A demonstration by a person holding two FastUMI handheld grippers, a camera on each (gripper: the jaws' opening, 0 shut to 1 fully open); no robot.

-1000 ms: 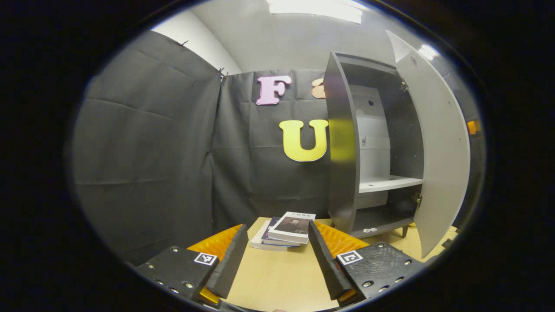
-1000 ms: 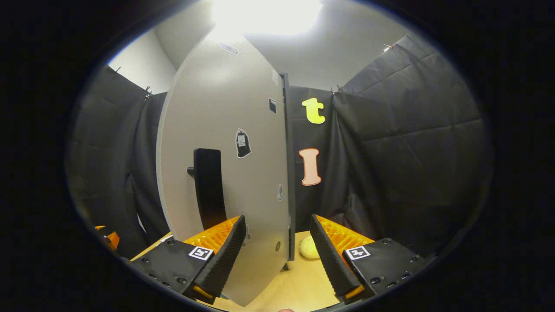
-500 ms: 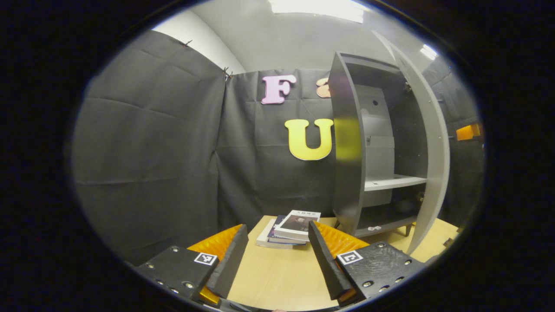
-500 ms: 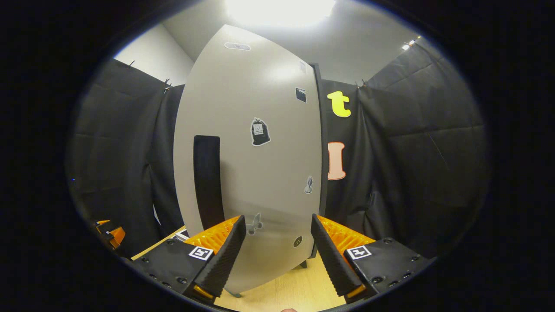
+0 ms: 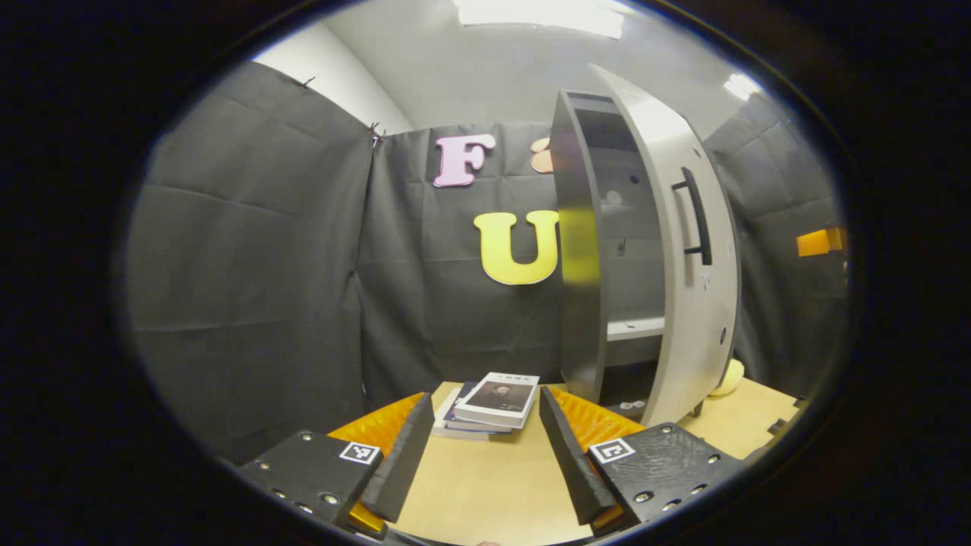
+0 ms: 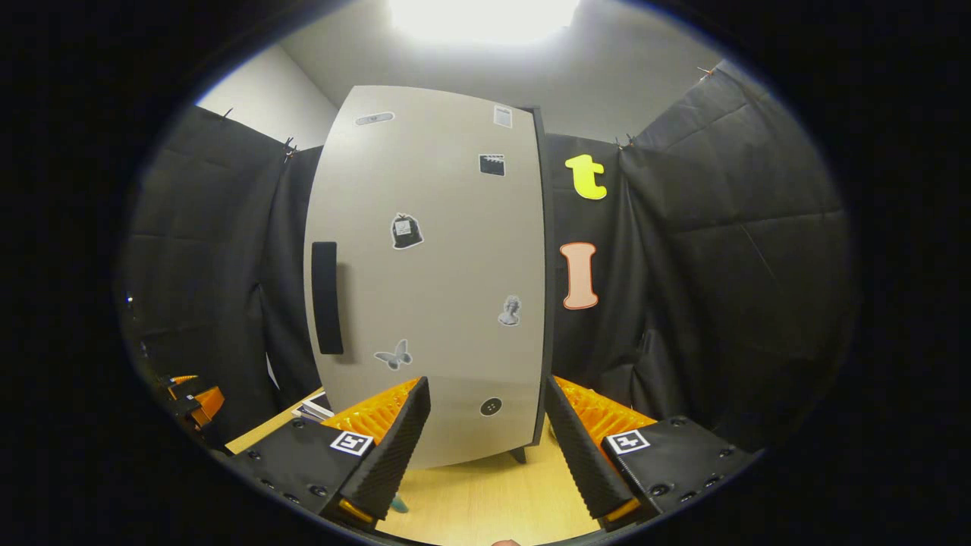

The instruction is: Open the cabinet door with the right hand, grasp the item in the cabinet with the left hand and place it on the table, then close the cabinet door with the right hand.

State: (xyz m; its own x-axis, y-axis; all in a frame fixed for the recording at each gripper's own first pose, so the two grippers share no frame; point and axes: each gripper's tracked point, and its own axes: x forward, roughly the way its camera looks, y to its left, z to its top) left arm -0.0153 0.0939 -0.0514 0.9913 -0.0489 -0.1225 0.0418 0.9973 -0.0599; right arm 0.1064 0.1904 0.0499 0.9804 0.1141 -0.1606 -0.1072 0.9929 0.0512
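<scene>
Door (image 5: pixel 686 250) has swung further toward the cabinet (image 5: pixel 576 250) since half a second ago, now only narrowly ajar. Left gripper (image 5: pixel 479 447): jaws wide open, empty, above the surface (image 5: pixel 485 485). Right gripper (image 6: pixel 485 444): jaws wide open, empty, facing the door front and not touching it. Stack of books (image 5: pixel 489 403) lies on the surface just beyond the left jaws, beside the cabinet. Cover writing too small to read; door stickers (image 6: pixel 406 230) illegible.
</scene>
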